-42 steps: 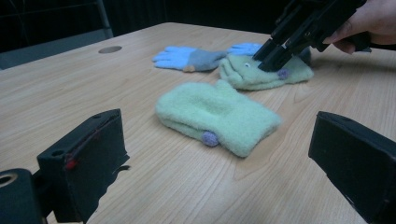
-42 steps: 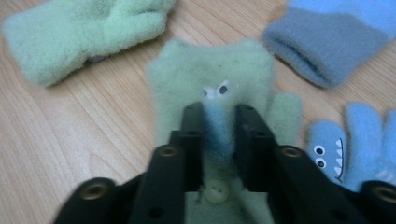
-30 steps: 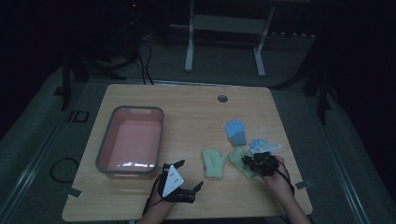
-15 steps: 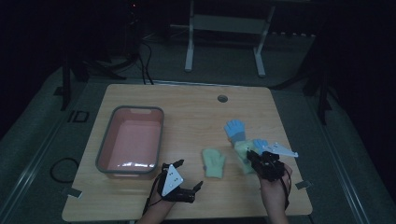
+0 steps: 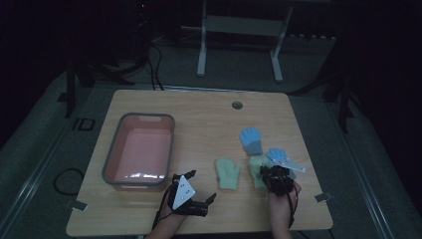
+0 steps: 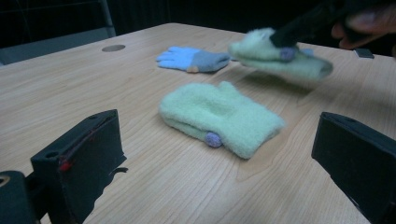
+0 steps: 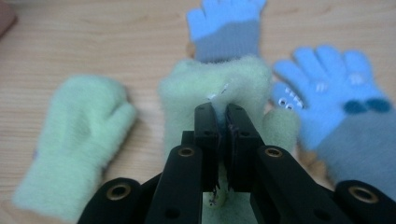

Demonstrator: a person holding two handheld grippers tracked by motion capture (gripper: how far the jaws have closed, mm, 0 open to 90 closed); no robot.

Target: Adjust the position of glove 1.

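A pale green mitten (image 5: 228, 173) lies flat on the wooden table (image 5: 199, 114); it also appears in the left gripper view (image 6: 219, 116) and the right gripper view (image 7: 79, 135). My right gripper (image 5: 272, 175) (image 7: 222, 112) is shut on the cuff of a second green mitten (image 5: 256, 167) (image 7: 205, 84), which hangs just above the table (image 6: 275, 58). Beyond it lies a blue and grey glove (image 5: 251, 140) (image 6: 191, 58) (image 7: 226, 23). A matching blue glove (image 5: 278, 155) (image 7: 331, 93) lies to its right. My left gripper (image 5: 201, 185) (image 6: 217, 154) rests open near the front edge, its jaws pointing at the flat mitten.
A pink bin (image 5: 112, 159) with a grey rim stands on the left half of the table, beside my left hand. A round cable hole (image 5: 237, 105) sits near the far edge. A metal stand (image 5: 239, 30) and cables are on the dark floor beyond.
My right hand has shifted a little to the left with the green mitten in its jaws. The left gripper has stayed where it was.
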